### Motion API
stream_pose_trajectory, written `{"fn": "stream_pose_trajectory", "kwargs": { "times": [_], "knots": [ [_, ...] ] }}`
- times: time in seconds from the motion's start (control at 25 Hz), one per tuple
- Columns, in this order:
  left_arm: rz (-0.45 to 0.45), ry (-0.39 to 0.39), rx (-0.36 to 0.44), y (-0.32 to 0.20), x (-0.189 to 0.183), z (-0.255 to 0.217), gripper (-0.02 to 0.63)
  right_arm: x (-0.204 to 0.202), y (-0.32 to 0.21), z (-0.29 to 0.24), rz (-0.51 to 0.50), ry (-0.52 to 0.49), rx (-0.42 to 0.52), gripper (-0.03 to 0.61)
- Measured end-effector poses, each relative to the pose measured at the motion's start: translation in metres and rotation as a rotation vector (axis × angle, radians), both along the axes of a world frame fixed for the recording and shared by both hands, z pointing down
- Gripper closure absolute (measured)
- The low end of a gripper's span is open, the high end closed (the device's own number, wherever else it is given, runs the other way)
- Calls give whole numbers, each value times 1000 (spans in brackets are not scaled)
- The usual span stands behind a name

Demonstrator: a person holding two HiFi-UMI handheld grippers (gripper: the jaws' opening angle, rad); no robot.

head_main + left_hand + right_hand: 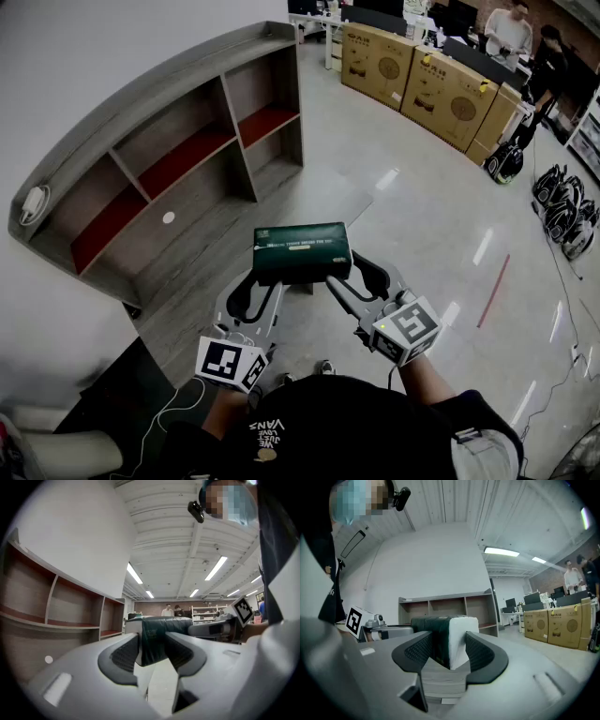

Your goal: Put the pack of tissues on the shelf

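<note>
A dark green pack of tissues (302,251) is held in the air in front of me, with one gripper at each end. My left gripper (266,287) is shut on its left end, and the pack (157,638) fills the space between the pads. On the other side, my right gripper (341,281) is shut on the end where the white tissue edge (458,634) shows. The grey shelf (169,159) with red-lined compartments stands against the white wall, ahead and to the left. Its compartments look empty.
A small white object (35,202) lies on the shelf top at the left end. Large cardboard boxes (422,80) line the far side, with people (511,28) behind them. Several machines (562,202) sit at the right. A white cable (159,417) trails on the floor near my feet.
</note>
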State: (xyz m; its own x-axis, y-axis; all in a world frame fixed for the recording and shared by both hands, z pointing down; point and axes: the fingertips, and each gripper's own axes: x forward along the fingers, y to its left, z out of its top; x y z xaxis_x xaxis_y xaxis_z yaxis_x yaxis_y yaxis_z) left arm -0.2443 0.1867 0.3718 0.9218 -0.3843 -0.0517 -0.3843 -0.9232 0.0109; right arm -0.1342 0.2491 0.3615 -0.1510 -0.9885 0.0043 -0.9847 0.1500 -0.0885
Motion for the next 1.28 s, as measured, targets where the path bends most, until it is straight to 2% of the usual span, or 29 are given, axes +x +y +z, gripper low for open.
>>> {"fn": "stream_pose_trajectory", "kwargs": {
  "times": [0.52, 0.76, 1.28],
  "knots": [
    [-41, 8, -1, -5, 7, 30, 416, 11, -9, 33, -41, -41, 4, 354],
    [-34, 9, -15, -37, 62, 13, 416, 65, -40, 16, -23, -61, -3, 354],
    [44, 29, -16, -132, 114, 5, 416, 113, -126, 2, 73, -64, 1, 354]
  ]
}}
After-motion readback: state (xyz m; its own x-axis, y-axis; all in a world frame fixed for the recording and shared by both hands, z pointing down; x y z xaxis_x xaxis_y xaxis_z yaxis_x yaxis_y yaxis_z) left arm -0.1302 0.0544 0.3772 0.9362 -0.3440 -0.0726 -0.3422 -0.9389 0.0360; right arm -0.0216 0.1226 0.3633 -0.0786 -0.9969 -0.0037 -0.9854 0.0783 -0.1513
